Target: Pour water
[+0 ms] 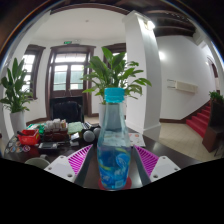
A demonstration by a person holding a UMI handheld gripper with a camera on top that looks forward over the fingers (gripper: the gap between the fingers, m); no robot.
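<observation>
Hand-held gripper (pixel 112 160) clamps one water bottle (pixel 112 140) between its two pink pads (pixel 78 157).

1. Bottle (pixel 113 140) stands between the gripper (pixel 112 160) fingers and fills nearly all the gap, so no way straight fwd
2. Left of the fingers: clutter (pixel 50 133) (boxes, small items, hard to tell apart) crowds the table (pixel 168 150)
3. Right of the fingers: bare table, free to pass
4. Beyond the bottle: potted plant (pixel 112 72) leaves block overhead room
</observation>
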